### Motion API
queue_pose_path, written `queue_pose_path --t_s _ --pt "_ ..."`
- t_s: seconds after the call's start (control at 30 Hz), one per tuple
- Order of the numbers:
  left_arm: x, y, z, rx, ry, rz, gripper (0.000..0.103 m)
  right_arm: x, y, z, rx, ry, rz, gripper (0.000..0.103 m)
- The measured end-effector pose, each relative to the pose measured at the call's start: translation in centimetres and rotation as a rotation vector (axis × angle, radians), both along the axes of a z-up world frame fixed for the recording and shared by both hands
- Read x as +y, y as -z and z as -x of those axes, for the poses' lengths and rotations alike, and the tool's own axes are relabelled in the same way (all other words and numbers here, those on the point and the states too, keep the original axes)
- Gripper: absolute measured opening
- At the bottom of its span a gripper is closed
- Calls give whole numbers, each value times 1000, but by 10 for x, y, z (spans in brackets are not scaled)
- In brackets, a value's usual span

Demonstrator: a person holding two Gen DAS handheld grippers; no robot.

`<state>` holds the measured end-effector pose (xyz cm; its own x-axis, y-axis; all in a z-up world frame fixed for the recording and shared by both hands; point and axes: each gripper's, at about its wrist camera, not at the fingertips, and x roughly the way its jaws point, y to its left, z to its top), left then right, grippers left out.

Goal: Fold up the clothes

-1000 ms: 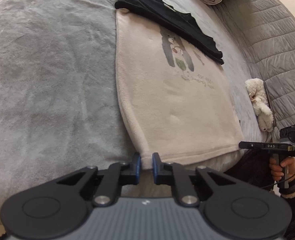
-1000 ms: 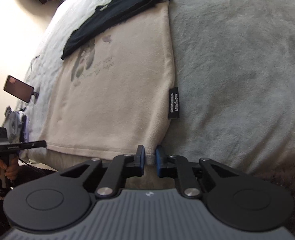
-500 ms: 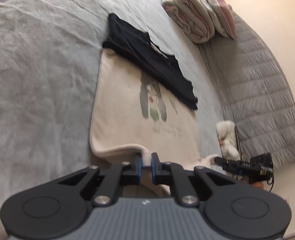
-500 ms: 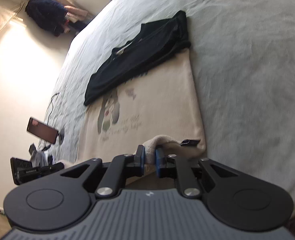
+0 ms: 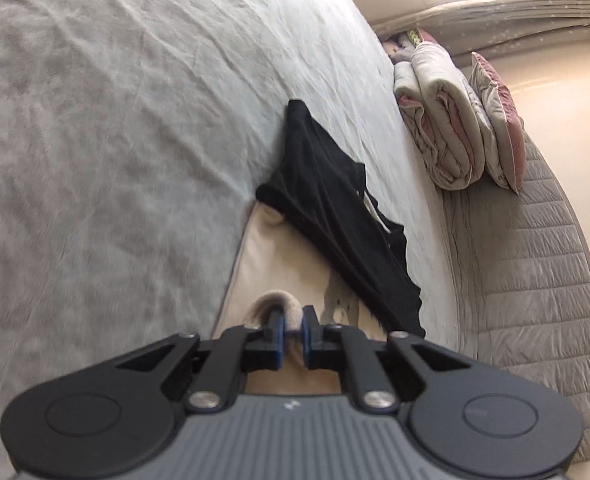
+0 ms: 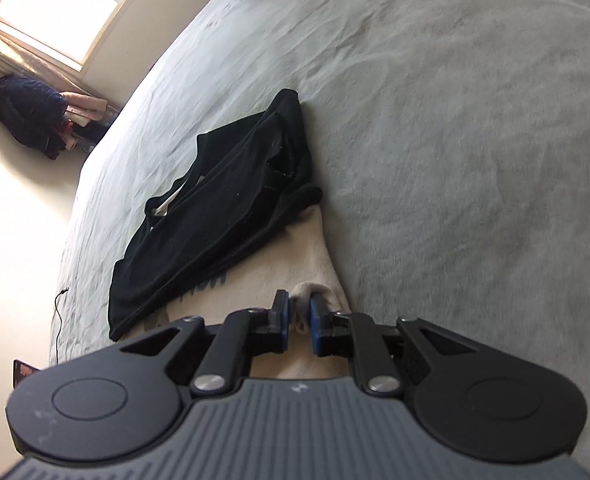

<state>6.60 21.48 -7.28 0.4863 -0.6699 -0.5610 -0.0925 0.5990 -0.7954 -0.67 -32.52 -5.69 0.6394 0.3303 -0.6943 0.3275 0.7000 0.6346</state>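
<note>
Left gripper (image 5: 291, 330) jaws clamped on cream garment (image 5: 263, 256) hem corner; right gripper (image 6: 299, 322) likewise on the other. Garment lies on bed (image 5: 95, 160), running ahead toward black garment (image 6: 223, 204) across its far end. Fold goes forward; hands level.

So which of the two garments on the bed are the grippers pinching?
The cream fleece top; the black shirt lies free across its far end.

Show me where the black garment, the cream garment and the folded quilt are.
black garment (image 5: 335, 216), left wrist view, middle of its cloth
cream garment (image 5: 271, 264), left wrist view, flat part near its left edge
folded quilt (image 5: 443, 120), left wrist view, its rolled side
</note>
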Motion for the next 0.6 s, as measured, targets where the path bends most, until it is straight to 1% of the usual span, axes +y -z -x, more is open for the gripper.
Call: queue_pose_path --t_s 0.1,0.17,0.23,0.3,0.33,0.37,0.43,0.47,0.5,0.6 --pt "0 9 -6 1 -24 -2 8 -1 11 4 -45 11 -3 13" --pt "-2 8 -12 4 -18 -9 8 -4 15 9 -60 34 -44 13" --pt "-3 5 -16 -12 0 -19 9 -8 13 11 -65 42 -73 13" --pt "-1 4 -17 -19 8 -10 9 -13 7 14 -91 51 -90 20" --pt "1 2 -17 -28 9 -11 9 -15 4 16 -103 55 -96 20" --pt "3 1 -17 -40 9 -16 12 -18 1 18 -118 56 -89 20" --pt "8 -4 -16 -66 0 -43 23 -21 -7 20 -149 56 -56 21" --pt "11 -6 -15 -80 -5 -59 32 -21 -10 20 -159 53 -30 23" --pt "14 -8 -16 -91 -8 -77 35 -20 -12 19 -162 46 6 25" --pt "14 -11 -16 -118 9 -138 35 -13 -15 15 -162 13 126 31"
